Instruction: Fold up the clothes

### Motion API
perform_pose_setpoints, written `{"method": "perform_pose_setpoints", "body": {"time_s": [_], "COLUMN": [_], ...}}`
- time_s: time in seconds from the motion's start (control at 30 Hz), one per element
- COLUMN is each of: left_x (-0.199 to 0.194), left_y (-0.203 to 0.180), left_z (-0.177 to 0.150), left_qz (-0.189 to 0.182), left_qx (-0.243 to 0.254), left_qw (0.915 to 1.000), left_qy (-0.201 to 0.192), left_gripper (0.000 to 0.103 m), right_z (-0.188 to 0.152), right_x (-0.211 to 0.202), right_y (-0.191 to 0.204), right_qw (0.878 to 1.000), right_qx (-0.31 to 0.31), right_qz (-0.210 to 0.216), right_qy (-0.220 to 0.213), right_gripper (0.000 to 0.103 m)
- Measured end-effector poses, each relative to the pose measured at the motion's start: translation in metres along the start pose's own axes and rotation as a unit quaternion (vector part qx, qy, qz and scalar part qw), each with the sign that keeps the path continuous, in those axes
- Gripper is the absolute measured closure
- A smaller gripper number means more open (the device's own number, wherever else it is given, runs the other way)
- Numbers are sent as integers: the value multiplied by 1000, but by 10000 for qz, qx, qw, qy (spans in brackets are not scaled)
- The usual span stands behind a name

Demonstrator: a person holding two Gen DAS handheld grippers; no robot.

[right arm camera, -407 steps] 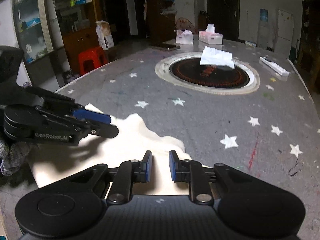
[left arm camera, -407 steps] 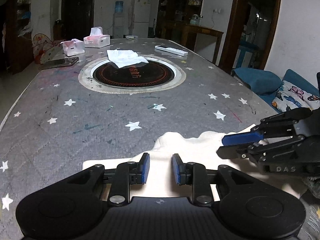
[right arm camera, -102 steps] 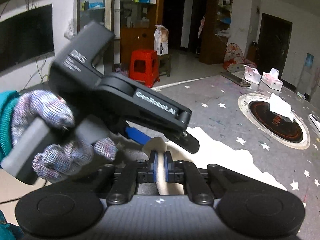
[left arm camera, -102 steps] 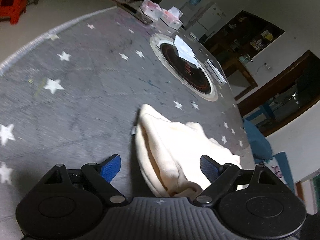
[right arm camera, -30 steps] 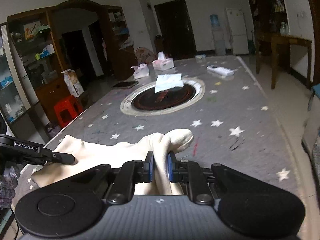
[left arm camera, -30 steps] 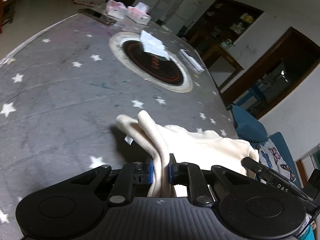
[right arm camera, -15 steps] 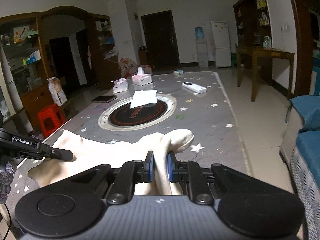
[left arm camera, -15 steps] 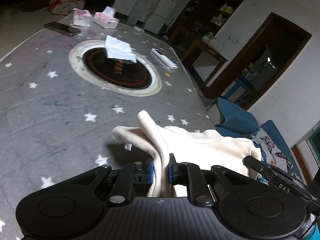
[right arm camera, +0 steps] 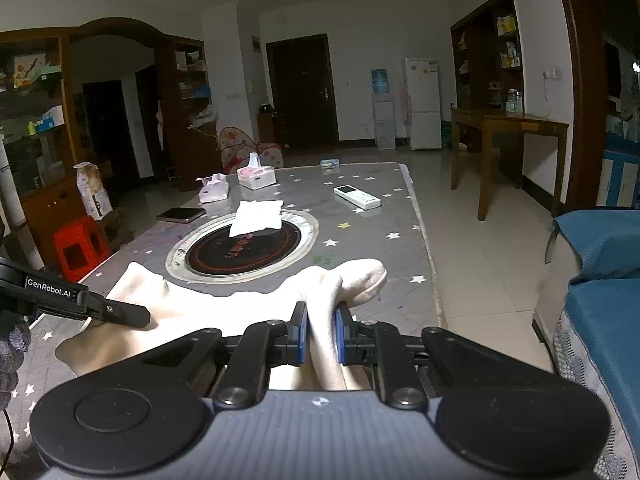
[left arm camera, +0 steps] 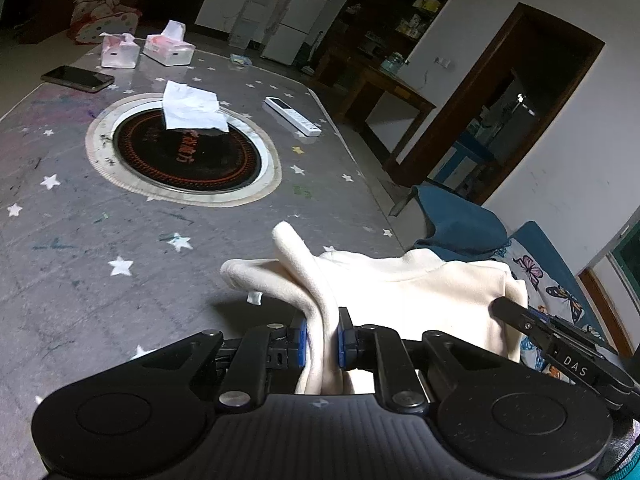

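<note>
A cream garment is held up above the near end of the grey star-patterned table. My left gripper is shut on a bunched fold at its left end. My right gripper is shut on a bunched fold at its right end, and the cloth stretches between the two. The right gripper's body shows at the right of the left wrist view. The left gripper's body shows at the left of the right wrist view. The garment's lower part is hidden under the grippers.
A round black cooktop with a white tissue sits mid-table. Beyond lie a phone, two tissue packs and a white remote. A blue sofa stands right of the table, a red stool to its left.
Both grippers have stayed shut on the garment and lifted it higher, tilting up so that more of the room and far table shows. The cloth hangs more taut between them.
</note>
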State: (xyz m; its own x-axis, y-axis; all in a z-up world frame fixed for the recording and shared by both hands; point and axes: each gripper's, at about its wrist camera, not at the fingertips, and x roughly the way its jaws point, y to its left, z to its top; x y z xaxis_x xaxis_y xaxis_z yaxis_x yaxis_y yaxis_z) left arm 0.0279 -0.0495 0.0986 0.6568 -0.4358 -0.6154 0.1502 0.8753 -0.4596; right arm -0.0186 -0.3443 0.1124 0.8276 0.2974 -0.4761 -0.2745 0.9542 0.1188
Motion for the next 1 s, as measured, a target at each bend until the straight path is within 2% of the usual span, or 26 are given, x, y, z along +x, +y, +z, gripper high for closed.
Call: {"method": "perform_pose_setpoints", "body": {"time_s": [0.57, 1.0], "left_x": [26, 42], "left_y": [-24, -26], "left_z": [12, 12], "left_qz": [256, 456], "left_qx": [388, 534], "left_qw": [9989, 9975], "left_qy": [20, 87], "left_gripper": [88, 88], "right_z": [5, 2], "right_x": [17, 30], "right_y": [-15, -24], "right_qw": [9998, 9995], "right_qx": [43, 100], "right_qz": [-182, -252], "right_qy": [37, 167], "right_gripper": [91, 91]}}
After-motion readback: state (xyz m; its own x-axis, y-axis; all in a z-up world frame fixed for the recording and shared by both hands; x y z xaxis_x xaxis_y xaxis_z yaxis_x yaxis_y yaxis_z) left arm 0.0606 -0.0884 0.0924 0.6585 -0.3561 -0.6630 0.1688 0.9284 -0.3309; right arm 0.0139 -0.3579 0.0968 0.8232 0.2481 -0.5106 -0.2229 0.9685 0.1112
